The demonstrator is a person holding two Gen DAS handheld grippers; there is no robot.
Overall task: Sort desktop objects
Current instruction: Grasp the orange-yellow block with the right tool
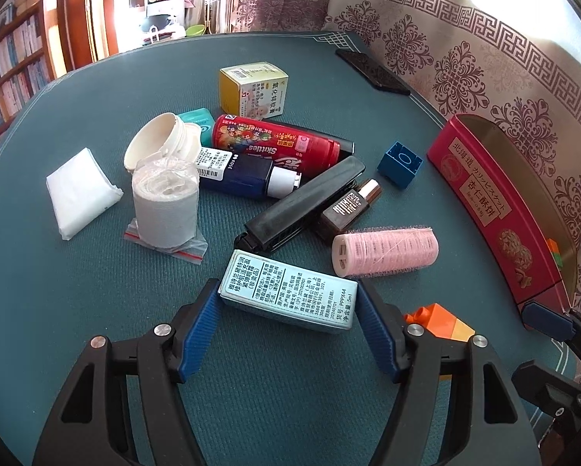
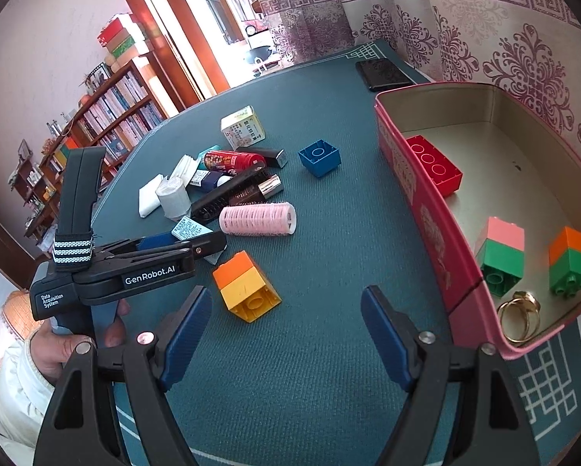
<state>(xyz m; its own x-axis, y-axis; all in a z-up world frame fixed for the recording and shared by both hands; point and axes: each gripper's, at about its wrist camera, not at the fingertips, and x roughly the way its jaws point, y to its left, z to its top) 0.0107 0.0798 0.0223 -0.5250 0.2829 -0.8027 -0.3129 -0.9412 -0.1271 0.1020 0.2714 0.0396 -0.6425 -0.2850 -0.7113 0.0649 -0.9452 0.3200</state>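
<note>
Fingers of the left gripper [image 1: 286,322] straddle the blue box [image 1: 290,297] on the surface [image 1: 96,291] without clamping; light, stiff carton, best pinched across its ends; right gripper [image 2: 286,330] gapes empty.

Right gripper [image 2: 286,334] jaws wide with nothing between, above teal mat [image 2: 329,233]; orange-and-yellow block [image 2: 247,285] just ahead; left gripper [image 2: 197,246] at pale blue carton [image 2: 187,229]; red tin [image 2: 418,202] holds red brick [image 2: 434,165].
</note>
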